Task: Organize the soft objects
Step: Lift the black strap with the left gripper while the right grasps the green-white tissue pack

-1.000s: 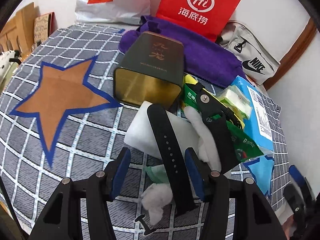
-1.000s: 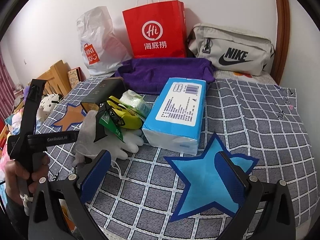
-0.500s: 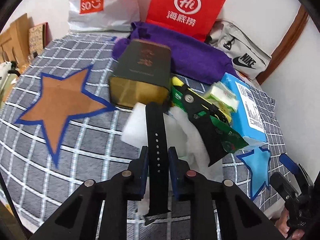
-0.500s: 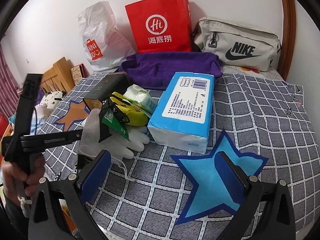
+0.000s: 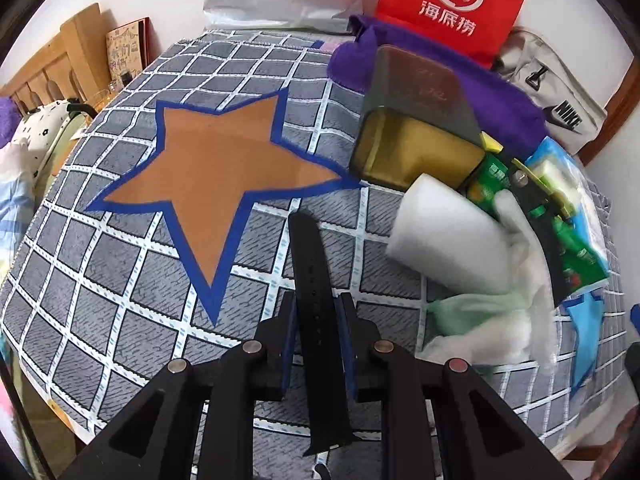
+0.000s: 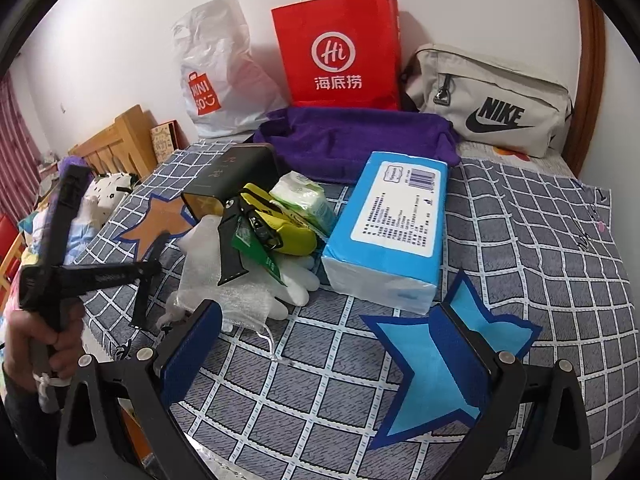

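The left gripper (image 5: 316, 320) has just been closing and now clamps a black watch strap (image 5: 310, 264) between its blue pads — the strap runs forward past the fingertips, over the checked bedspread (image 5: 120, 300). Ahead and to its left lies the orange star (image 5: 216, 168); to its right, a white foam block (image 5: 448, 240). The right gripper (image 6: 332, 352) hangs wide open with nothing between its pads — a blue star (image 6: 432, 356) lies beneath it.
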`<state>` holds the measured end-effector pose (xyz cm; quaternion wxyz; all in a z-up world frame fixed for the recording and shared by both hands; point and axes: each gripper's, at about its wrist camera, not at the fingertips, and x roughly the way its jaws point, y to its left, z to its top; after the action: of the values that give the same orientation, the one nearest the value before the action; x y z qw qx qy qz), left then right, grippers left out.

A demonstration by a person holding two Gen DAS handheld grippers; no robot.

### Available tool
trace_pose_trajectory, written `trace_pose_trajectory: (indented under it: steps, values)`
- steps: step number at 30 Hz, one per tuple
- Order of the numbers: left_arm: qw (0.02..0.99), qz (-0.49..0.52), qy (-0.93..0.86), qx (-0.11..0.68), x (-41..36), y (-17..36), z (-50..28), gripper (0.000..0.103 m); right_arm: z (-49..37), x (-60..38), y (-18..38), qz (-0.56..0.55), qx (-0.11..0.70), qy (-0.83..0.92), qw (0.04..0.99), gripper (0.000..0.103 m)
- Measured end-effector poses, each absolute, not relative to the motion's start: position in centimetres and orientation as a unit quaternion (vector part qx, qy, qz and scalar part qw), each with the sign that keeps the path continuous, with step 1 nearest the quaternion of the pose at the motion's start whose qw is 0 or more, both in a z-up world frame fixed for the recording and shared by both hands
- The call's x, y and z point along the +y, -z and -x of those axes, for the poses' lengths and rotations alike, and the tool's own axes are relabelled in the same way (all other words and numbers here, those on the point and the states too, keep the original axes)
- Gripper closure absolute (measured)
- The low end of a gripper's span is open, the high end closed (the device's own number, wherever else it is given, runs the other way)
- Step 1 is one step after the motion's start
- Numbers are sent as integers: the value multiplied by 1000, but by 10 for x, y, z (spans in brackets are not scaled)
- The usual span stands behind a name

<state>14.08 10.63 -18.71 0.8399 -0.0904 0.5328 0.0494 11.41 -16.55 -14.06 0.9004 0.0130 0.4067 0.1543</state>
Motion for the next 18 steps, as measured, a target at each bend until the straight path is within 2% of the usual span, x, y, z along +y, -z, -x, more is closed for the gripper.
trace_pose_trajectory:
  steps: [2, 3, 5, 6, 8, 10, 14, 18]
  values:
    - [840, 72, -56, 535, 102, 186, -139, 57, -115, -163, 141, -8, 408, -154, 900, 1]
    - [842, 53, -70, 533, 100, 187, -139, 39, -115, -162, 142, -7, 409, -154, 900, 1]
    - [843, 35, -85, 530, 100, 193, -138, 37, -116, -162, 143, -8, 409, -156, 899, 1]
    - [844, 41, -84, 528, 101, 195, -137, 38, -117, -161, 143, -9, 410, -156, 898, 1]
    - [852, 45, -77, 515, 100, 193, -136, 49, -119, -161, 146, -9, 413, -157, 897, 1]
    - [859, 32, -59, 508, 93, 192, -135, 82, -122, -160, 149, -8, 417, -158, 895, 1]
    - [862, 28, -46, 504, 91, 192, -137, 83, -128, -151, 148, -7, 412, -172, 895, 1]
    - [861, 49, -44, 504, 101, 189, -139, 83, -137, -135, 141, 10, 394, -191, 899, 8]
